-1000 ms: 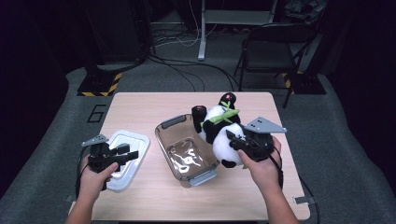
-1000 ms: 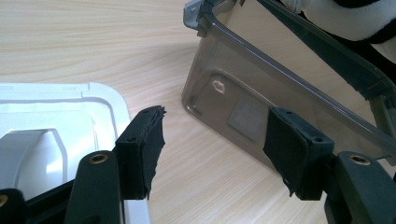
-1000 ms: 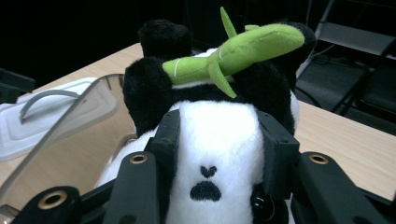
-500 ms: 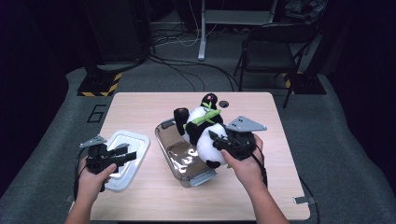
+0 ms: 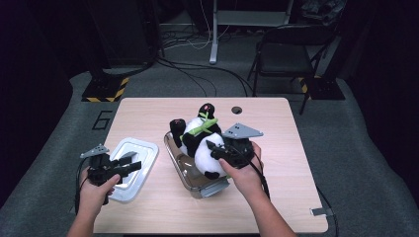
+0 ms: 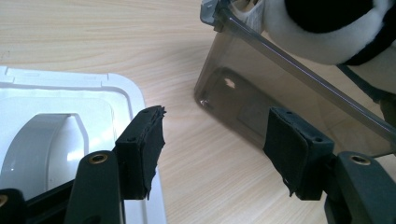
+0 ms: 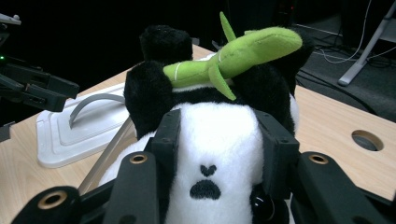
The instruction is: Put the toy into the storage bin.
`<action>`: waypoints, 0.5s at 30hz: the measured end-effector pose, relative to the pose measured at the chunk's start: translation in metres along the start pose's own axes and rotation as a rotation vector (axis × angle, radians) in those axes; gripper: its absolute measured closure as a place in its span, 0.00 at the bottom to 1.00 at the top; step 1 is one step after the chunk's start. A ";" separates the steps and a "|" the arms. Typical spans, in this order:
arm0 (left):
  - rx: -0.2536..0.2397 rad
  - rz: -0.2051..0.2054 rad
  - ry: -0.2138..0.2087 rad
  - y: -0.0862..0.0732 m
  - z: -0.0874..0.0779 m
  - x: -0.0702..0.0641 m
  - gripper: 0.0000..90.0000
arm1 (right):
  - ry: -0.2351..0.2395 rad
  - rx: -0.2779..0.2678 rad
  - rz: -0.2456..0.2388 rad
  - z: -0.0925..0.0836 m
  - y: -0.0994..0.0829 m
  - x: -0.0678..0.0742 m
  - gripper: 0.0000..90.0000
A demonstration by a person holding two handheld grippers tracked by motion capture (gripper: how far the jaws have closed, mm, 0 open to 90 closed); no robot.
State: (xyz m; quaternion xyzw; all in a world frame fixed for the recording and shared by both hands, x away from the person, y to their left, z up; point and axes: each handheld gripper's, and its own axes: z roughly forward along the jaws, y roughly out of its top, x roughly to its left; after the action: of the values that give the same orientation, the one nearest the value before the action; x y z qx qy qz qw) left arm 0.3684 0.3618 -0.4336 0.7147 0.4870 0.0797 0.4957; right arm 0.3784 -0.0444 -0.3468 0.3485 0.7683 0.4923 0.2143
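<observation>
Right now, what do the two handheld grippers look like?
Both the left gripper and the right gripper are black, and each carries a grey three-cornered plate on top and trails a black cable. Their fingers are black bars with brass-coloured rivets, faced with dark pads whose edges look frayed. The person's forearms are bare, with no sleeves visible.

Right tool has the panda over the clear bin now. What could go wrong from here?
1. The panda toy looks bulkier than the clear bin opening; it may catch on the rim and tip or slide the bin, which neither tool steadies.
2. The right tool pinches only soft plush at the head, so the toy could sag or slip.
3. The left tool, open, sits by the white lid and could nudge it.
</observation>
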 end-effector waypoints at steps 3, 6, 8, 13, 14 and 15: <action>0.001 0.000 0.001 0.000 0.000 0.000 0.41 | -0.003 0.004 0.009 0.006 -0.001 0.006 0.63; 0.003 0.002 0.000 0.000 0.000 0.000 0.41 | -0.003 0.001 0.016 0.009 -0.003 0.009 0.63; 0.001 0.000 -0.001 0.000 0.000 0.000 0.41 | -0.003 -0.001 0.015 0.011 -0.004 0.009 0.63; 0.003 0.002 0.000 0.000 0.000 0.001 0.41 | -0.009 -0.011 0.011 0.017 -0.008 0.015 0.63; 0.005 -0.007 -0.002 0.000 0.000 0.000 0.41 | -0.013 -0.011 0.011 0.018 -0.008 0.016 0.63; 0.007 -0.007 -0.001 -0.001 0.000 0.000 0.41 | -0.013 -0.012 0.001 0.020 -0.009 0.017 0.63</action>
State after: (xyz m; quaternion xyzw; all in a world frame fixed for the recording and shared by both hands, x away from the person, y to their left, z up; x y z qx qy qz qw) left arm 0.3680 0.3622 -0.4339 0.7149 0.4894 0.0760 0.4936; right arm 0.3773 -0.0222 -0.3628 0.3509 0.7636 0.4949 0.2210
